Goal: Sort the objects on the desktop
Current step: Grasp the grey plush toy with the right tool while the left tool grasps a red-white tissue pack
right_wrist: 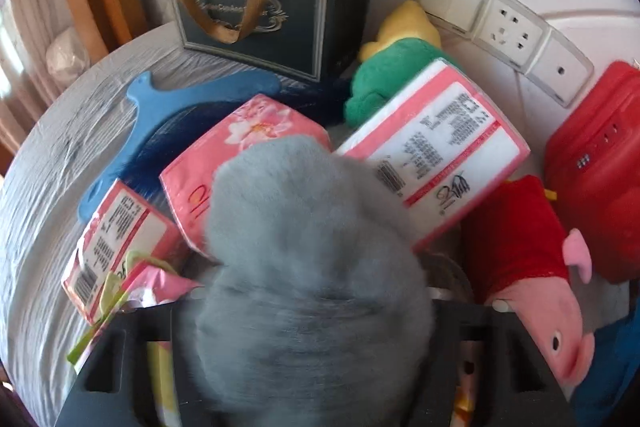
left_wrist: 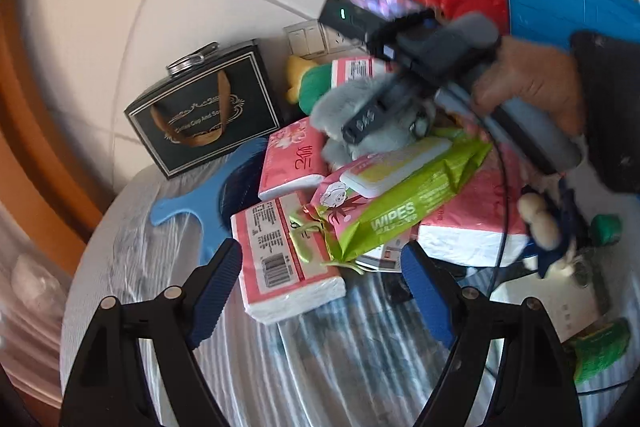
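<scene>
Currently, left wrist view: left gripper (left_wrist: 320,291) is spread wide and empty, hovering over the near edge of the pile, fingers either side of a pink tissue pack (left_wrist: 286,263). Farther in, the right gripper (left_wrist: 380,111) reaches into the heap at the grey plush toy (left_wrist: 340,103); its fingertips are buried in fur, heavy motion blur. Green wipes pack (left_wrist: 404,211) lies just near of the plush, blue brush (left_wrist: 208,203) to the left, black gift bag (left_wrist: 204,107) far left against the wall.

Right wrist view: grey plush fills the centre, sitting between the gripper's finger frames. Looks clamped on it, but the tips are hidden, so I can't tell for certain. Tissue packs sit behind it, a red-and-pink plush (right_wrist: 532,267) right, red case (right_wrist: 596,171) far right.

Handling: the plush should be light, soft and compressible, not fragile. Fur may slip, so take the body mid-bulk, not an ear or limb.
</scene>
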`<control>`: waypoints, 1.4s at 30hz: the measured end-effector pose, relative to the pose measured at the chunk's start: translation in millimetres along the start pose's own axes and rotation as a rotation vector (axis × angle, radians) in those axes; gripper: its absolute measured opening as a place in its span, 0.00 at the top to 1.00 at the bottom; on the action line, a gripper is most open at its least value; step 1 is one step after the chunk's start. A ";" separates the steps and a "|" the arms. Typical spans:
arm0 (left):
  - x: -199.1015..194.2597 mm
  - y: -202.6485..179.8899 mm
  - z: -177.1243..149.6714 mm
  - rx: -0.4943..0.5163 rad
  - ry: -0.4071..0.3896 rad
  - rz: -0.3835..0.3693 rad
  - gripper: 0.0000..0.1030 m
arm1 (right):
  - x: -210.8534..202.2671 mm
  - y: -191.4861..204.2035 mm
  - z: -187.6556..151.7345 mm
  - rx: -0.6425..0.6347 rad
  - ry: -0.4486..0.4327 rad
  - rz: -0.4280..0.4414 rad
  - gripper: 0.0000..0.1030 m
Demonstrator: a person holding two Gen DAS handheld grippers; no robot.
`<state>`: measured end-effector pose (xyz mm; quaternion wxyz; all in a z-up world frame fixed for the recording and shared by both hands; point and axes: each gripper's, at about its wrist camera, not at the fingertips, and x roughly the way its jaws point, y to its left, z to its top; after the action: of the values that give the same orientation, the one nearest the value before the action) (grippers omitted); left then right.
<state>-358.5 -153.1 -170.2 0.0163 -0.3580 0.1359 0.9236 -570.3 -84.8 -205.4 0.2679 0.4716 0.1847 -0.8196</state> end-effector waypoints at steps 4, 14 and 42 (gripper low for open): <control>22.6 7.2 -9.5 -0.003 0.053 -0.014 0.21 | -17.1 -13.4 -1.7 0.037 -0.053 0.086 0.51; 63.4 32.3 -33.7 -0.193 0.124 -0.094 0.21 | -49.9 -16.4 -11.8 0.097 -0.126 0.195 0.51; 97.4 48.0 -14.7 -0.319 0.166 -0.081 0.06 | -38.7 -5.6 -1.0 0.074 -0.080 0.207 0.00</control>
<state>-427.4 -209.7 -233.9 -0.0148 -0.4362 -0.0259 0.8994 -557.2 -69.6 -171.8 0.3406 0.4646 0.0936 -0.8120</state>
